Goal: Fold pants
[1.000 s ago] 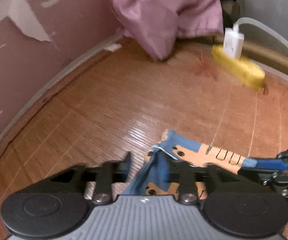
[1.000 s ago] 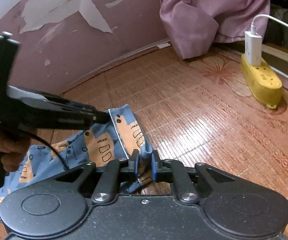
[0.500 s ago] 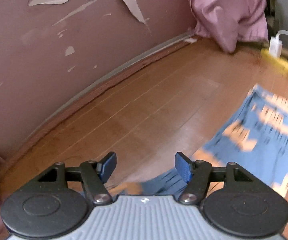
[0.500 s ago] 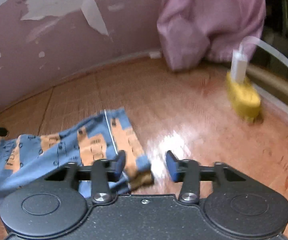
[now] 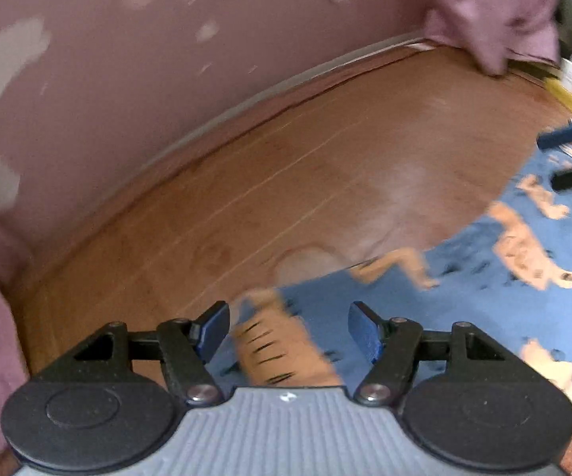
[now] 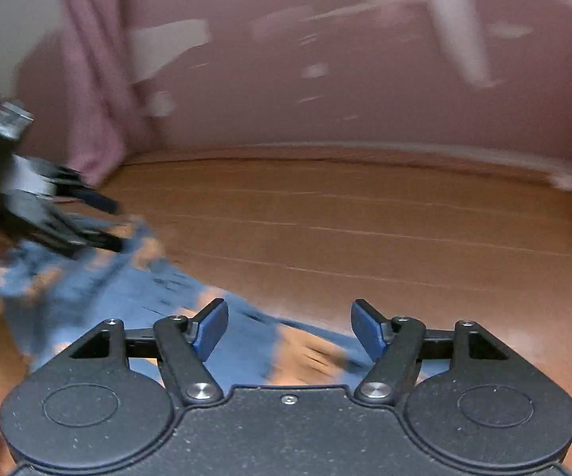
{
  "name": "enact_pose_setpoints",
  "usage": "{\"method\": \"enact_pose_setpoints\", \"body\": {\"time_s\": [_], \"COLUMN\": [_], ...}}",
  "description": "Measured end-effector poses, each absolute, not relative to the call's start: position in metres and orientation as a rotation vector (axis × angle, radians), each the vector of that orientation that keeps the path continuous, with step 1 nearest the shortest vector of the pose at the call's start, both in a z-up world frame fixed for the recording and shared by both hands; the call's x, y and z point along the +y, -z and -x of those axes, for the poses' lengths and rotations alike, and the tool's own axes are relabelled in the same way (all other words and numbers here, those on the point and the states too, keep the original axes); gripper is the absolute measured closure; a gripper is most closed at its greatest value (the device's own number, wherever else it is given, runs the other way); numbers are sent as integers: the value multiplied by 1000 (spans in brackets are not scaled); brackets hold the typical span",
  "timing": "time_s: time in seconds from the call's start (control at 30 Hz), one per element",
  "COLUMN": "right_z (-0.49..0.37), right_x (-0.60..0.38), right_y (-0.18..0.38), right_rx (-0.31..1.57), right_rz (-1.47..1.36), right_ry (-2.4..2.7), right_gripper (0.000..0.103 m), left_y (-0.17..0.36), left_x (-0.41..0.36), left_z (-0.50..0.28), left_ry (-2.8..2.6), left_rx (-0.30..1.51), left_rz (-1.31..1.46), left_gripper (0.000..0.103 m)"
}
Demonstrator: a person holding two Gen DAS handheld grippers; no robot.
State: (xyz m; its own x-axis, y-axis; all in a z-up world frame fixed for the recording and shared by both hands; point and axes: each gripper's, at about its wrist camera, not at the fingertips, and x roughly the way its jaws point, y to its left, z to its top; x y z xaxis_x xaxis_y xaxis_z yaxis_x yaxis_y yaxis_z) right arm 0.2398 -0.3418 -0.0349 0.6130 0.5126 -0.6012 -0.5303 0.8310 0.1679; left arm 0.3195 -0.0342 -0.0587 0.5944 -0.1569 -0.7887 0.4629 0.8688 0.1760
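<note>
Both grippers have let go: a second ago each was pinched on the pants (image 5: 464, 277), and now the left gripper (image 5: 289, 331) and right gripper (image 6: 289, 329) stand wide and empty. Pants lie flat on the floor (image 6: 365, 230), lower right in the left view, lower left in the right. That fold looks laid down; the views have swung from the power strip toward the wall (image 6: 365, 99).

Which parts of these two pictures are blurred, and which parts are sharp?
Left wrist view: the left gripper is sharp; the pants, floor and wall are smeared by motion. Right wrist view: the right gripper is sharp; the pants and wall are blurred, and the curved skirting shows fisheye distortion.
</note>
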Motion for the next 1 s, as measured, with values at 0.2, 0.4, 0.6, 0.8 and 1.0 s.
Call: {"method": "enact_pose_setpoints", "body": {"time_s": [0.2, 0.4, 0.6, 0.8, 1.0], "right_z": [-276, -283, -284, -293, -317], "right_x": [-274, -222, -205, -193, -168], "right_y": [28, 48, 48, 47, 41], "right_rx": [710, 756, 716, 755, 813], "right_rz": [125, 187, 235, 219, 239], "right_ry": [-878, -983, -947, -1058, -1162], "right_gripper": [32, 49, 97, 74, 58], "left_y": [61, 69, 56, 55, 66], "left_x": [5, 29, 29, 31, 39], "left_z": [-337, -337, -317, -283, -250], "left_ry": [345, 403, 308, 250, 301], "left_rx": [910, 942, 865, 773, 818], "left_rz": [-294, -219, -234, -260, -252], "left_gripper": [30, 83, 96, 69, 45]}}
